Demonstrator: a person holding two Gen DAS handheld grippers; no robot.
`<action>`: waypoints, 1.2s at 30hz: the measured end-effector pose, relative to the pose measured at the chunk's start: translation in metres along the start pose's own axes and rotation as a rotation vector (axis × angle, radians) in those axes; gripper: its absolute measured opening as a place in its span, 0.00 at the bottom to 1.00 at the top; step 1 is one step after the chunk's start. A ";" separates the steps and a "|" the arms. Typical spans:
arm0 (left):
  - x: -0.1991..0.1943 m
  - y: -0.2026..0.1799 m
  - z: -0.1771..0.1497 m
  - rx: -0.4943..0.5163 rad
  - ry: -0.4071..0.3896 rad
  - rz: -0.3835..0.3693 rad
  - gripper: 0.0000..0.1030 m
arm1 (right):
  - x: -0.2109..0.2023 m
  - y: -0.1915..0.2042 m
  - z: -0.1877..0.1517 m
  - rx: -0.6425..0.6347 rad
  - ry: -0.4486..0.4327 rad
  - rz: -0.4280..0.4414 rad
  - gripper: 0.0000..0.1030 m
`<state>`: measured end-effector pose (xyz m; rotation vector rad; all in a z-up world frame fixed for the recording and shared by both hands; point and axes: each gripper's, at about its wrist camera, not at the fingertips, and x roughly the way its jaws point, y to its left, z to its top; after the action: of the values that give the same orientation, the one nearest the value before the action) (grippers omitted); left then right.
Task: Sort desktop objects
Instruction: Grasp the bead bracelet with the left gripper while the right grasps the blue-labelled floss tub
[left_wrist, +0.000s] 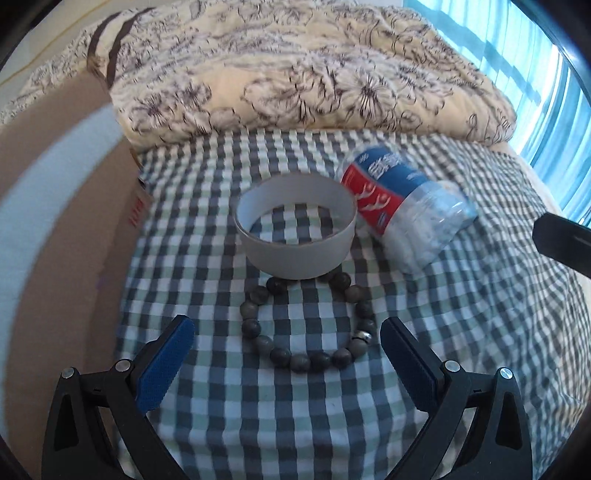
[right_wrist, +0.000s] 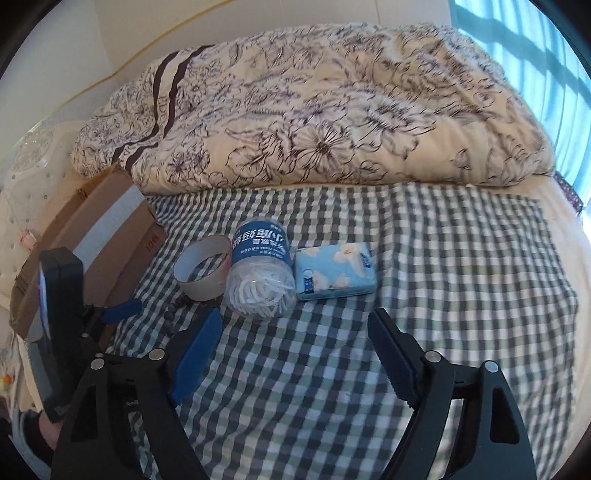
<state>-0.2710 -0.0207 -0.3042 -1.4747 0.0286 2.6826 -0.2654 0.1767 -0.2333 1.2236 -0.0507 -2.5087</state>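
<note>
On checked cloth spread over a bed, w/ the tape roll as landmark: roll is a white ring standing on its edge-face, hollow centre showing the checks through it. Bead bracelet lies flat just in front of the roll, its far beads touching or tucked under the roll's near wall, can't tell which. Left gripper hangs low over the bracelet, blue pads spread wide either side of it, nothing between them, not touching the beads. Clear jar of floss picks, red/blue label, lies on its side right of the roll & against it. From right wrist view the tissue pack, pale blue w/ flowers, sits just right of the jar, so further from the roll. Cardboard box w/ a white strip stands left of the roll, at cloth's edge. Floral quilt is bunched up behind the roll, well apart. Right gripper hovers nearer than the roll & to its right, jaws released wide, empty, over bare checks in front of jar & pack. Blue curtain far right, behind.
</note>
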 end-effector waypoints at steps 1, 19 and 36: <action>0.004 0.001 0.000 -0.001 0.007 -0.007 1.00 | 0.005 0.001 0.000 -0.002 0.004 0.005 0.79; 0.010 -0.007 -0.005 0.060 -0.050 -0.025 0.49 | 0.071 0.023 0.019 -0.040 0.070 -0.022 0.79; -0.022 0.007 -0.016 -0.017 -0.058 -0.081 0.10 | 0.082 0.032 0.009 -0.055 0.101 -0.045 0.62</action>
<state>-0.2463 -0.0297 -0.2944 -1.3708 -0.0571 2.6655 -0.3095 0.1190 -0.2845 1.3413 0.0707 -2.4643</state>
